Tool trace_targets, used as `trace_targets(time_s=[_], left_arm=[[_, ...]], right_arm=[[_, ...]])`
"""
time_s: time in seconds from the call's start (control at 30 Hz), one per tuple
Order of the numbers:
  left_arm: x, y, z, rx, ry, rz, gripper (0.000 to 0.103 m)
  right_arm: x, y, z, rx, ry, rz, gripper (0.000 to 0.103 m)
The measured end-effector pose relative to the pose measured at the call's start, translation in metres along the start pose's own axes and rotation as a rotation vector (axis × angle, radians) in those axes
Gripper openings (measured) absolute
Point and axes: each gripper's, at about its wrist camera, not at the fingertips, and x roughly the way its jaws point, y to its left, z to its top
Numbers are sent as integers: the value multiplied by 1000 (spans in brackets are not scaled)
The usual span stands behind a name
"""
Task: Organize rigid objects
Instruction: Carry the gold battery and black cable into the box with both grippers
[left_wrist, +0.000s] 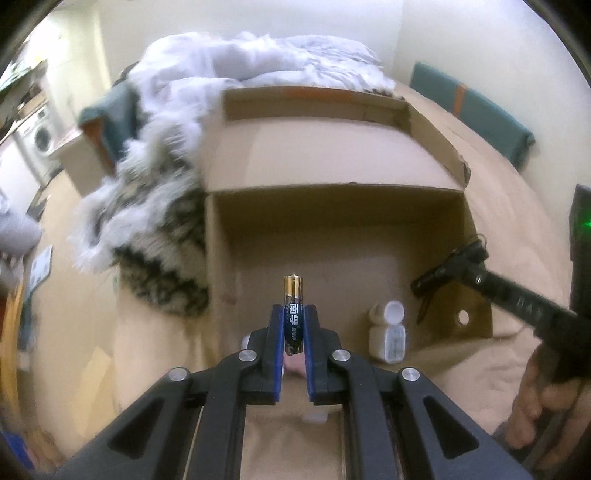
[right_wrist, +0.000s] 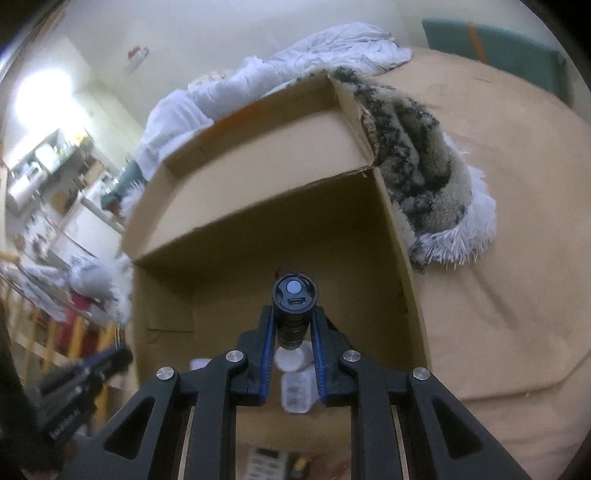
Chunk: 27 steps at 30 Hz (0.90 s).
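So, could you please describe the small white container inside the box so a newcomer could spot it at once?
Find the open cardboard box on the tan bedspread. Near its front right corner lies a white flip-top container, lid open. It is the only white item there, unlike the battery in the left gripper and the black flashlight in the right gripper.

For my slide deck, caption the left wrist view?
Left gripper pinches a gold-and-black cylindrical battery above the open brown cardboard box on the bed.
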Motion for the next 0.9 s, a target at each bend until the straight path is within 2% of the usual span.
trace_targets(time_s=[0.1, 0.2, 0.43, 0.6, 0.9], left_arm=[[16, -5, 4, 37, -13, 16, 9], [19, 7, -3, -27, -30, -20, 9], [33, 14, -7, -55, 7, -30, 9], [41, 11, -6, -71, 35, -59, 9], [52, -1, -6, -49, 29, -13, 9]], right_arm=[[11, -2, 1, -7, 29, -27, 20], [19, -3, 0, -2, 55, -48, 20], [37, -3, -5, 10, 114, -80, 20], [59, 8, -14, -47, 170, -124, 20], [63, 19, -14, -107, 135, -152, 20]])
